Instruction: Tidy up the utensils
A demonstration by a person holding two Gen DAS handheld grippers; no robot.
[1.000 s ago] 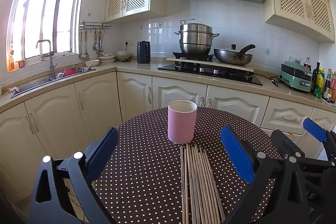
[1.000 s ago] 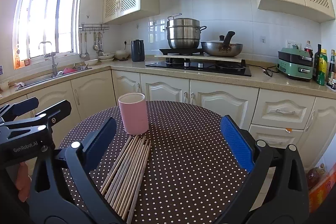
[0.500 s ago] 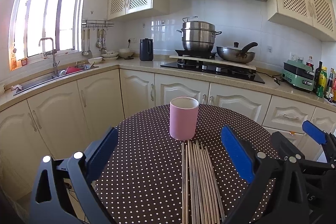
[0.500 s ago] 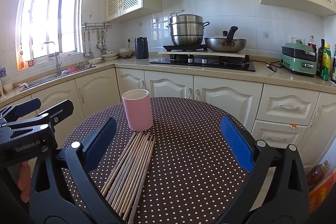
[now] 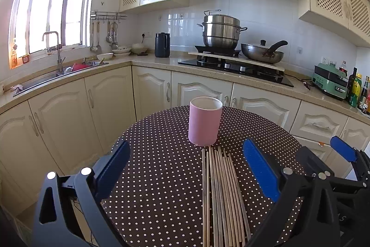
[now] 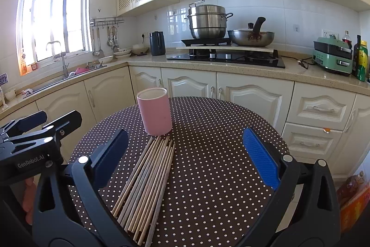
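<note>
A pink cup [image 5: 204, 121] [image 6: 155, 114] stands upright and empty on the round dotted table [image 5: 161, 154] [image 6: 219, 142]. Several wooden chopsticks [image 5: 219, 196] [image 6: 145, 179] lie side by side just in front of the cup. My left gripper [image 5: 187, 170] hangs open above the table's near edge, with the chopsticks between its blue pads and nothing held. My right gripper [image 6: 185, 159] is open too, to the right of the chopsticks. In the left wrist view the right gripper [image 5: 342, 168] shows at the right edge; in the right wrist view the left gripper [image 6: 34, 131] shows at the left edge.
Kitchen counters [image 5: 148, 61] wrap around behind the table, with a sink [image 5: 57, 75], a black kettle [image 5: 162, 45], a stove with a steel pot [image 5: 220, 30] and a pan [image 5: 262, 54]. A green appliance [image 6: 333, 57] and bottles [image 6: 360, 59] stand at the right.
Both grippers have drifted slightly, so the cup and chopsticks sit a little lower and further right in the views. Both stay open, and nothing on the table moved.
</note>
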